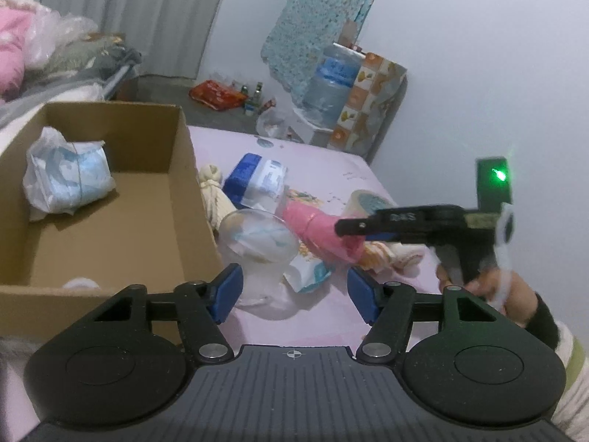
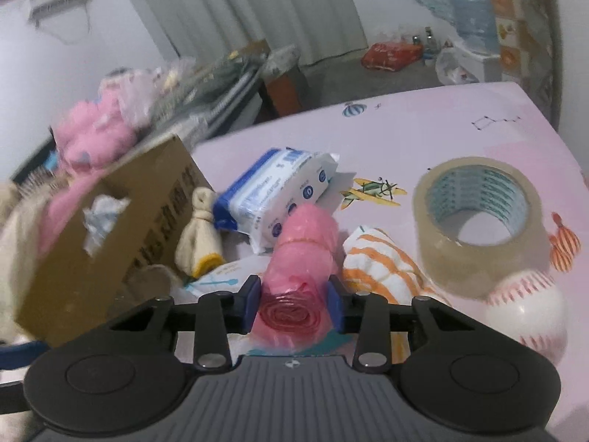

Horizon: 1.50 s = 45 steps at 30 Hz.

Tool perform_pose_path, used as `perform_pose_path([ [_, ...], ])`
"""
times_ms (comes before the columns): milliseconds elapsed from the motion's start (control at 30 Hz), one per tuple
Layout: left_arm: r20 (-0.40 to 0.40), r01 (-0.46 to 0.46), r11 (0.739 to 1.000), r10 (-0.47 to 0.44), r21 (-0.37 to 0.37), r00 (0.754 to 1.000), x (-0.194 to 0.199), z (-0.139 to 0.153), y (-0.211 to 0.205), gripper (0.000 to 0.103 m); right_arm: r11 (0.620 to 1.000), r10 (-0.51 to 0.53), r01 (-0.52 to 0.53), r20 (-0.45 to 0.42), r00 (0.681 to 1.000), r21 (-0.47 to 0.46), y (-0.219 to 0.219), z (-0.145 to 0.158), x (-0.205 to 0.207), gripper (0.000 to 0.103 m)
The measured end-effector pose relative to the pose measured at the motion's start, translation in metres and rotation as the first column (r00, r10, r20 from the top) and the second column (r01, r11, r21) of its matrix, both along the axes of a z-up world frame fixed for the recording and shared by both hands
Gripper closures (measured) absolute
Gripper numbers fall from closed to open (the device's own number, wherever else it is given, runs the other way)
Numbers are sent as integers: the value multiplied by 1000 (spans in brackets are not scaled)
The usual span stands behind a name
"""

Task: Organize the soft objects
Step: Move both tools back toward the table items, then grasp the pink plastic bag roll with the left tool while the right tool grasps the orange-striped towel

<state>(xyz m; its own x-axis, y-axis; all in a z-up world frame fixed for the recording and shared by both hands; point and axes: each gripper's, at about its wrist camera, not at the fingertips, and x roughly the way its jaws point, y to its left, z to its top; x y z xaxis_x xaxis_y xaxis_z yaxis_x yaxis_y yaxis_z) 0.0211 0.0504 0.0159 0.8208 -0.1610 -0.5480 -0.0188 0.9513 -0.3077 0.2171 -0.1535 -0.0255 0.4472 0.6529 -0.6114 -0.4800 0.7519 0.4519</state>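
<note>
Pink roll of plastic bags (image 2: pixel 300 258) lies on the pink-covered bench (image 2: pixel 460 125), its long axis running straight away from the right tongs (image 2: pixel 294 304), so the spiral end faces that camera. The right tongs straddle that near end, the blue pads (image 2: pixel 251 304) touching or nearly touching its two sides; the grip looks made, though the blur leaves a little doubt. The left tongs (image 1: pixel 294 289) stand spread over a clear plastic bag of soft white and blue stuff (image 1: pixel 257 243), pads either side and apart from it, pinching nothing.

The open cardboard box (image 1: pixel 184 169) sits to the left of both, already holding one wrapped white bundle (image 1: pixel 68 175). From the right tongs the box lies up and left, past a knotted cream sock (image 2: pixel 198 235) and a blue wipes pack (image 2: pixel 279 184). The right hand is plainly nearer the roll; the left is nearer the box. A tape roll (image 2: pixel 475 217) and a baseball (image 2: pixel 526 305) lie just right of the striped cloth (image 2: pixel 383 265).
</note>
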Motion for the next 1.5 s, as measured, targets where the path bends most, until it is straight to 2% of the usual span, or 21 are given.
perform_pose_path([
  [267, -34, 86, 988, -91, -129, 995, -1, -3, 5, 39, 995, -38, 41, -45, 998, 88, -49, 3, -67, 41],
  [533, -136, 191, 952, -228, -240, 964, 16, -25, -6, 39, 994, -15, 28, -121, 993, 103, -54, -35, -130, 41],
  [600, -167, 204, 945, -251, -254, 954, 23, -32, -12, 39, 994, 5, 7, -107, 994, 105, -49, -42, -141, 41],
  [767, -216, 231, 948, -279, -220, 936, 40, -43, -31, 32, 996, 56, -54, -26, 998, 75, -47, -34, -154, 41],
  [967, -275, 268, 946, -311, -184, 910, 68, -56, -51, 30, 995, 83, -87, 76, 994, 48, -71, -22, -168, 40],
  [1100, -309, 283, 943, -327, -177, 893, 83, -65, -65, 30, 999, 24, -29, 117, 993, 46, -94, -17, -172, 40],
  [1200, -328, 293, 945, -324, -143, 887, 89, -69, -78, 31, 997, -53, 46, 125, 991, 59, -114, -16, -171, 40],
  [1300, -356, 291, 953, -301, -84, 885, 95, -74, -92, 40, 991, -118, 107, 132, 984, 83, -129, -15, -168, 40],
  [1367, -372, 286, 956, -288, -62, 883, 98, -78, -97, 52, 987, -142, 129, 146, 979, 95, -135, -15, -165, 40],
  [1433, -374, 287, 955, -292, -69, 880, 99, -83, -99, 60, 984, -161, 145, 160, 974, 104, -138, -14, -163, 40],
  [1500, -369, 293, 951, -308, -97, 877, 97, -84, -100, 64, 982, -174, 156, 175, 969, 110, -139, -11, -159, 40],
])
